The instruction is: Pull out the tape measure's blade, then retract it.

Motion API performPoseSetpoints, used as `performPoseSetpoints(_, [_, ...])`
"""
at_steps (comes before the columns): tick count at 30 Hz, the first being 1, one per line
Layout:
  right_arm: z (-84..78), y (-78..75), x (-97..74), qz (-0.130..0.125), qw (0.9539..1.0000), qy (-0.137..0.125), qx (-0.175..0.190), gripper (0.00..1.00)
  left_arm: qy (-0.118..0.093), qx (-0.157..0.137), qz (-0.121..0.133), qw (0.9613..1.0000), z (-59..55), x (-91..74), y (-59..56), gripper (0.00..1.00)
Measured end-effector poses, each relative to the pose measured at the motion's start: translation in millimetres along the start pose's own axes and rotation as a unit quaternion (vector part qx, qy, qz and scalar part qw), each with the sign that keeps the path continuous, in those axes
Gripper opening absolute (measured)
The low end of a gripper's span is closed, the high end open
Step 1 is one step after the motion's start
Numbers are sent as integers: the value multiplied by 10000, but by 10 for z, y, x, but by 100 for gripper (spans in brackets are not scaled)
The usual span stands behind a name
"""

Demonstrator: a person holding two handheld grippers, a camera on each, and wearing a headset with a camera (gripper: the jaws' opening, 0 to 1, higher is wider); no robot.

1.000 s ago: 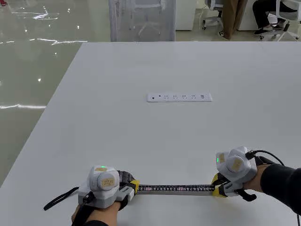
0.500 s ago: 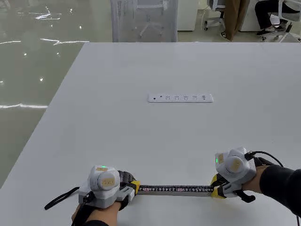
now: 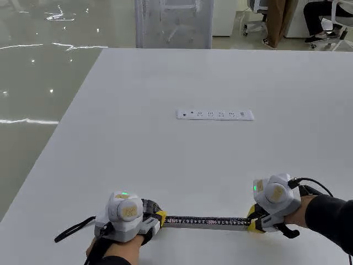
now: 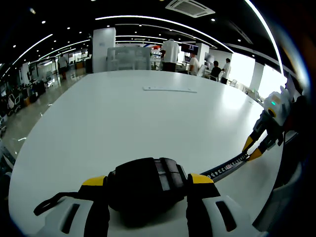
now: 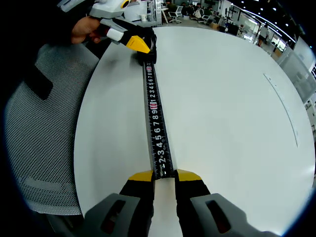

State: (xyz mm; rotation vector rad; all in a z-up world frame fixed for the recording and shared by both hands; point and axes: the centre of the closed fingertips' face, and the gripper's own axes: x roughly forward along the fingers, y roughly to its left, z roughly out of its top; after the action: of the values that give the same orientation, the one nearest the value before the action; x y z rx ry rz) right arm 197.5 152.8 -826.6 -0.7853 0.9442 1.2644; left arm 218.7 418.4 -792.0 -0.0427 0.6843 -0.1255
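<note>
Lying flat on the tabletop [image 3: 220, 165] at six o'clock, the blade [image 3: 207, 222] spans my jaws — left gripper [image 3: 159, 218] clamped on the case [image 4: 145, 190] at nine o'clock, right gripper [image 3: 252, 219] pinching its tip at three. I'd hold it straight and low — no twist.

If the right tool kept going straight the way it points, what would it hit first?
The right tool would likely meet the tape measure case in the left tool, along the blade.
</note>
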Motion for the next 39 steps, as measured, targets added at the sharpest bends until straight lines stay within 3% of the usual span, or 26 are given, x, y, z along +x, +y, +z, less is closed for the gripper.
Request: performPoseSetpoints(39, [147, 0, 64, -44, 9999, -137, 26, 12, 44, 19, -94, 9999, -1, 5, -6, 59])
